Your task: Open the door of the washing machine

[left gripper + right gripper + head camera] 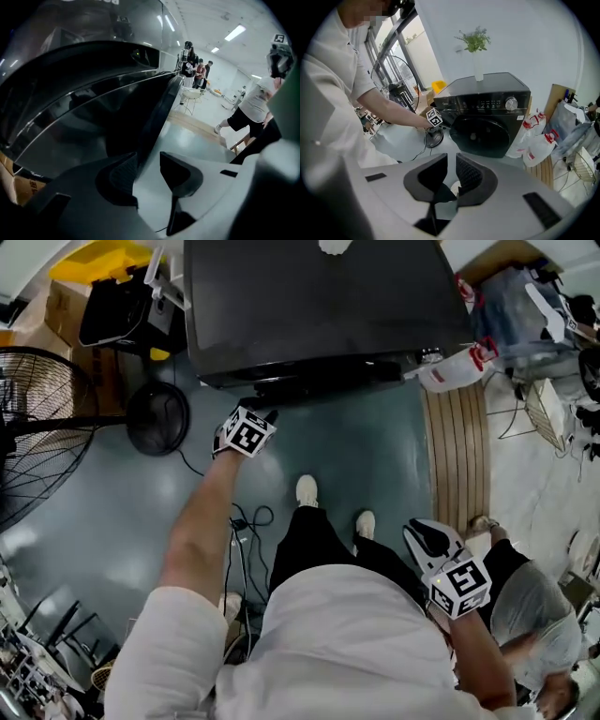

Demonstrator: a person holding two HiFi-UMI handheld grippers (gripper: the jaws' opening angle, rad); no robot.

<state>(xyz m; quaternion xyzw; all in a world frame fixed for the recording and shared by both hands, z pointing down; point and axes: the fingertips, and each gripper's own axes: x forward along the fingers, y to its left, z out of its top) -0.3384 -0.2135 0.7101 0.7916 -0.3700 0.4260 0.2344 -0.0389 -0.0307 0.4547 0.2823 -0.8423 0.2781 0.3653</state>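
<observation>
Head view: the person faces the washing machine, left arm stretched fwd so the left claw meets the left side of its door, prob. because the pull edge is there (hinge side can't be made out). In the left gripper view that claw is released, jaws wide apart. The door's dark rim runs into the gap btw them w/o either pad clearly pressing it, so I'd judge it is lined up to clamp & pull. The door looks not yet swung out. The right claw hangs low at the person's right side, only narrowly parted & empty, as this job likely needs one hand.
</observation>
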